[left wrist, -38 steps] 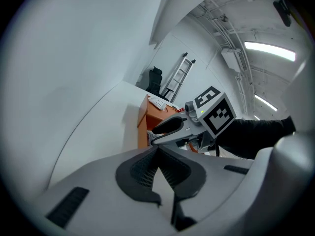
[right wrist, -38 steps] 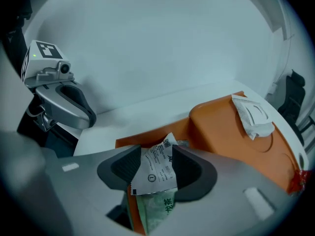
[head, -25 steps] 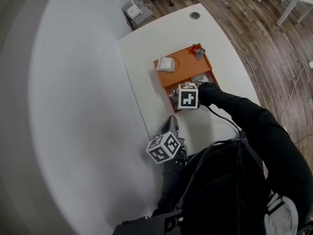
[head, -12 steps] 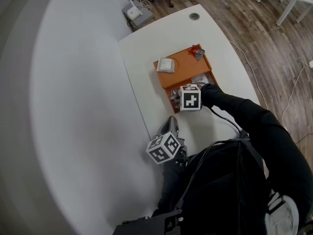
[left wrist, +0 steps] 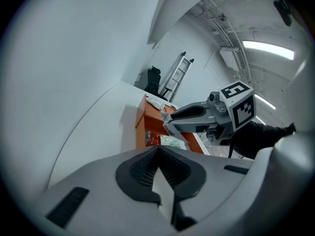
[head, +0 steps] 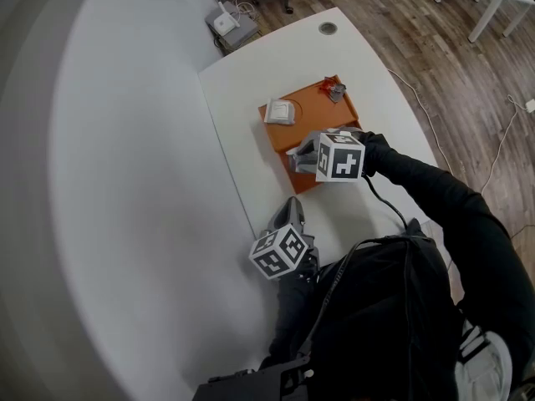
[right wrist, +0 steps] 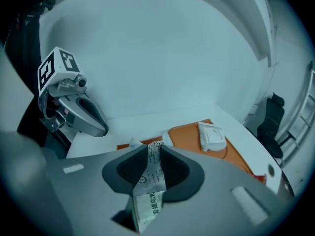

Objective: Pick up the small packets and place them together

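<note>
Right gripper (right wrist: 154, 156) holds printed packet (right wrist: 149, 200) over orange tray (head: 316, 107).
Jaws just closed, clamped on packet; left gripper (left wrist: 157, 154) jaws together, empty.

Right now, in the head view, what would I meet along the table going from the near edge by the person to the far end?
left gripper → right gripper, shut on a small packet → white packet → red packet → round table hole
</note>
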